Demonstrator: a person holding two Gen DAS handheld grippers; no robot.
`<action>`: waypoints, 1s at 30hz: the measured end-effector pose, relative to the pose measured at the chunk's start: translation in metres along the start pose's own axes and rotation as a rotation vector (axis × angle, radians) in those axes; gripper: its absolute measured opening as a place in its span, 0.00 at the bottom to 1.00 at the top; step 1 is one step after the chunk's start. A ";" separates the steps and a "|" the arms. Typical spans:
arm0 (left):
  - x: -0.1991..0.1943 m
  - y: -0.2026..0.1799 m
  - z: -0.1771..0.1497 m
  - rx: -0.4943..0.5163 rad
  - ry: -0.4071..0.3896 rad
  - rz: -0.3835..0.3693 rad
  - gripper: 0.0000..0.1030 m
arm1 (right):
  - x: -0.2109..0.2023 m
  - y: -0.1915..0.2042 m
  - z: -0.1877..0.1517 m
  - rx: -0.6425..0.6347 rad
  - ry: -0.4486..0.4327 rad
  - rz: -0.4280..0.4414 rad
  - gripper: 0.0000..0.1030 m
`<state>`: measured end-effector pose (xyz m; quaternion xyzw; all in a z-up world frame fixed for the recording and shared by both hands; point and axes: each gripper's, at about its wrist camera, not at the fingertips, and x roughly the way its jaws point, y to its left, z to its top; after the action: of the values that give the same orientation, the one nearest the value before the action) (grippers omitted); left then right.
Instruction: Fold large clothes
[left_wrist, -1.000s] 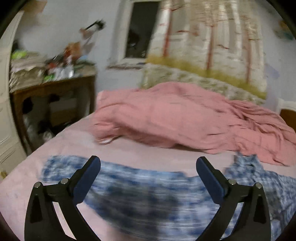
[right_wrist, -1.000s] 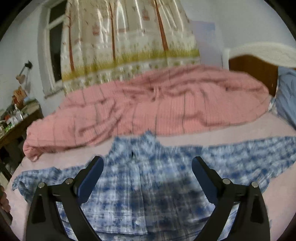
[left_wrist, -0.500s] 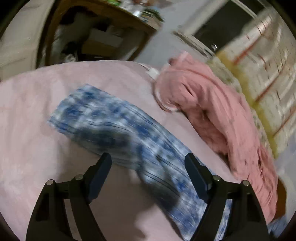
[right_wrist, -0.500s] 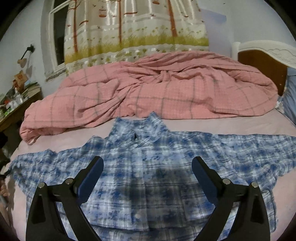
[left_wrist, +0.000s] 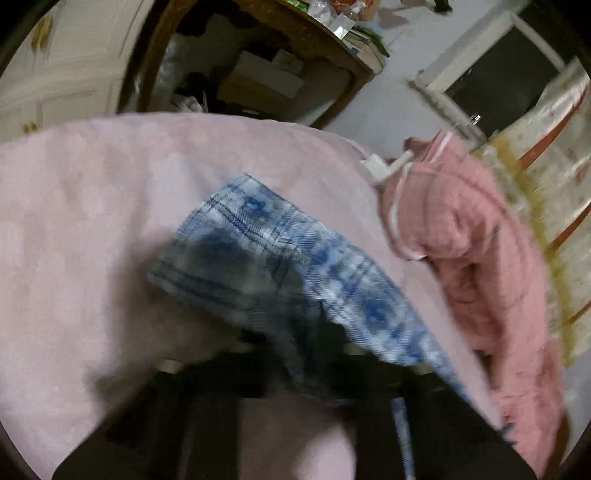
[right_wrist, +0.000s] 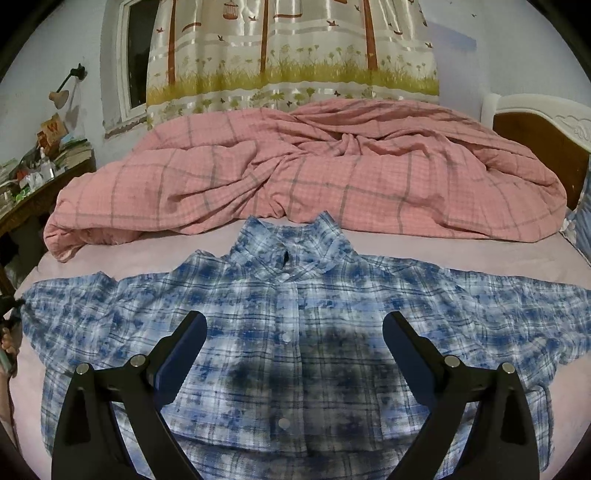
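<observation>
My left claw is clamped on the shirt's sleeve, whose cuff end stretches ahead of it. My right claw hangs spread apart above the shirt, the collar straight ahead on the bed.

Pale wall, dark window, tree-print curtain, cluttered wooden desk, white headboard

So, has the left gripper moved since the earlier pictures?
Yes. The left gripper has gone down and toward the sleeve end of the blue plaid shirt, nearer the wooden desk; its jaws are now shut on the sleeve.
</observation>
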<state>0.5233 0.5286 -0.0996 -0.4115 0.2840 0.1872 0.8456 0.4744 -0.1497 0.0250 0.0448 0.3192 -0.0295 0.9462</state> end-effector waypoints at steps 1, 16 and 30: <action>-0.005 -0.001 0.000 0.003 -0.019 -0.011 0.04 | 0.002 -0.002 0.001 0.002 0.007 -0.004 0.94; -0.178 -0.266 -0.152 0.646 -0.188 -0.425 0.03 | -0.011 -0.049 0.018 0.090 0.006 -0.044 0.94; -0.104 -0.418 -0.410 0.875 0.203 -0.393 0.18 | -0.021 -0.159 0.021 0.343 0.023 -0.008 0.94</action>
<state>0.5396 -0.0563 0.0077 -0.0796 0.3340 -0.1538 0.9265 0.4567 -0.3099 0.0443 0.2047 0.3206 -0.0868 0.9208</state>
